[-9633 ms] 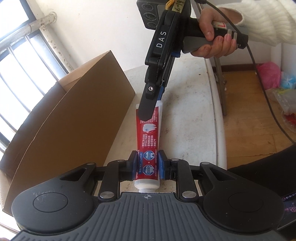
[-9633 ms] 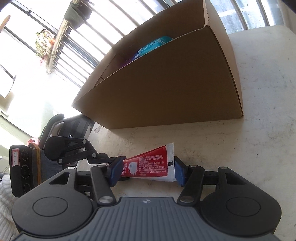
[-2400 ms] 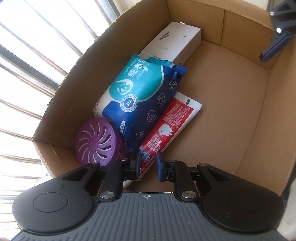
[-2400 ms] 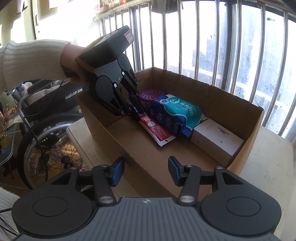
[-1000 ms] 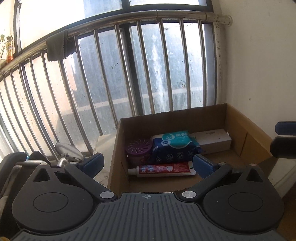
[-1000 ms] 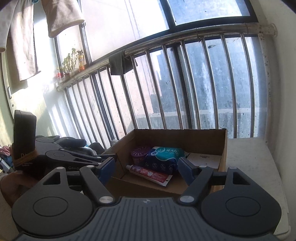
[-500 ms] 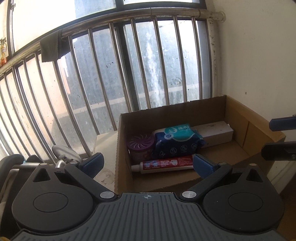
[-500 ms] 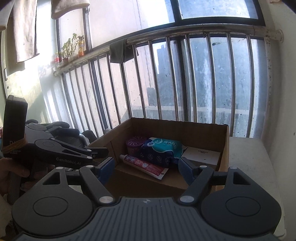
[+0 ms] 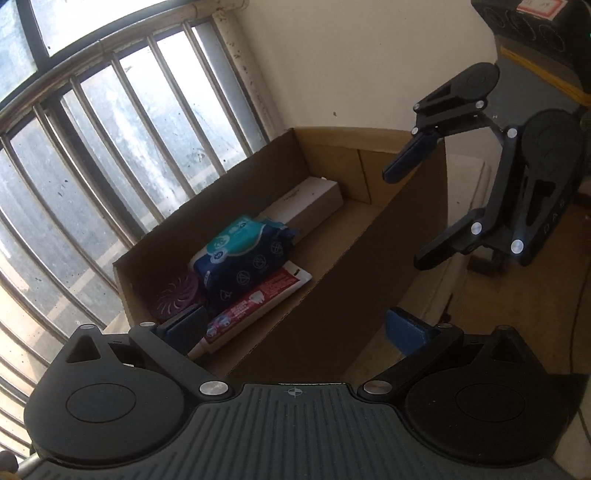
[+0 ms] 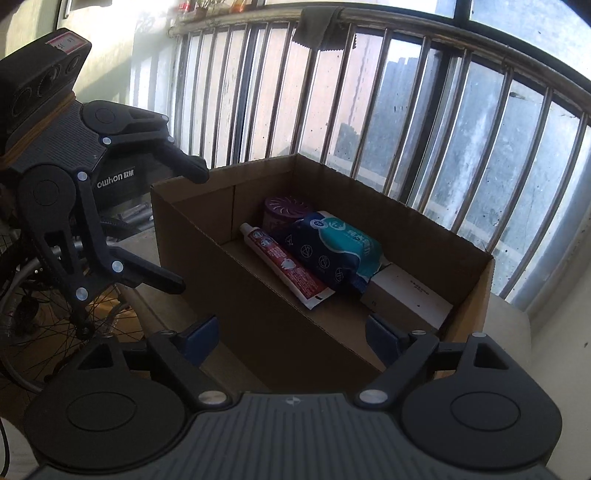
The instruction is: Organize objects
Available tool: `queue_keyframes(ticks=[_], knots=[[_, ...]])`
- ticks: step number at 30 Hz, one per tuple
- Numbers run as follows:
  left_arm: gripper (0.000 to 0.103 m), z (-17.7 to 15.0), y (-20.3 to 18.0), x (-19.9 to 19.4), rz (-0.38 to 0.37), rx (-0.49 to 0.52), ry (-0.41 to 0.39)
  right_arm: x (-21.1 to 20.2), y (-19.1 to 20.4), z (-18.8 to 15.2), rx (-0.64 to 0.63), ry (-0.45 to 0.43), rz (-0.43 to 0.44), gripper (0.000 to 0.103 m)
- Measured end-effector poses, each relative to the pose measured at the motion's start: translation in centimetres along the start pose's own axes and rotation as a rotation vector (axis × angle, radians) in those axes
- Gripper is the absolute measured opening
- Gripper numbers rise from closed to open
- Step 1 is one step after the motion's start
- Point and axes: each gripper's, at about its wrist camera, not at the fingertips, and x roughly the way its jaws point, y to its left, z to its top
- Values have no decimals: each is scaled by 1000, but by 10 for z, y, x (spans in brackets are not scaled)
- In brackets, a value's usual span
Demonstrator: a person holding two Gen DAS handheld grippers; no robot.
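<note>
A home balcony is suggested by the barred metal window railing (image 10: 369, 92), grey cloth (image 10: 321, 26) hung over it, spoked wheelchair (image 10: 55, 295) parked nearby.

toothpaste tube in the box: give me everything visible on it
The toothpaste tube is red with white ends, small print and a tooth graphic. It looks like soft plastic, flattened toward its crimped end, with a white cap at the other. It lies flat on the floor of the cardboard box, lengthwise, against the blue wipes pack, cap end near the purple round container. No gripper touches it.
</note>
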Motion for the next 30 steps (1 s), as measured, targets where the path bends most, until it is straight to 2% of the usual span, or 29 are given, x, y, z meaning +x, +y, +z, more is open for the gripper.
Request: queue_keyframes(ticks=[1, 2, 3, 4, 6, 7, 9, 12, 16, 23, 25, 27, 30], knots=[[101, 0, -3, 5, -10, 42, 28, 2, -2, -1, -1, 10, 7, 81], [96, 0, -6, 8, -30, 79, 50, 3, -3, -1, -11, 11, -2, 78], [85, 1, -7, 12, -49, 102, 75, 4, -5, -2, -28, 17, -9, 72], [81, 1, -9, 15, -77, 123, 106, 4, -7, -2, -36, 19, -17, 66], [76, 1, -12, 16, -56, 176, 128, 1, -15, -3, -8, 9, 12, 61], [75, 1, -13, 17, -51, 198, 141, -1, -20, -4, 14, -1, 21, 54], [66, 2, -10, 16, -46, 196, 160, -3, -27, -5, 21, -5, 27, 49], [56, 5, 1, 14, -74, 137, 173, -7, -33, -7, 54, -16, 65, 49], [55, 6, 6, 14, -111, 74, 171, -8, -34, -8, 59, -21, 73, 49], [57, 7, -2, 11, -130, 77, 171, -13, -31, -11, -4, -19, 46, 49], [65, 10, 0, 12, -136, 48, 175, -15, -33, -11, -9, -21, 43, 50], [77, 12, 2, 9, -156, 22, 177, -15, -39, -9, 13, -17, 40, 51], [83, 16, 8, -10, -171, 8, 123, -16, -47, -13, 48, -28, 28, 60]])
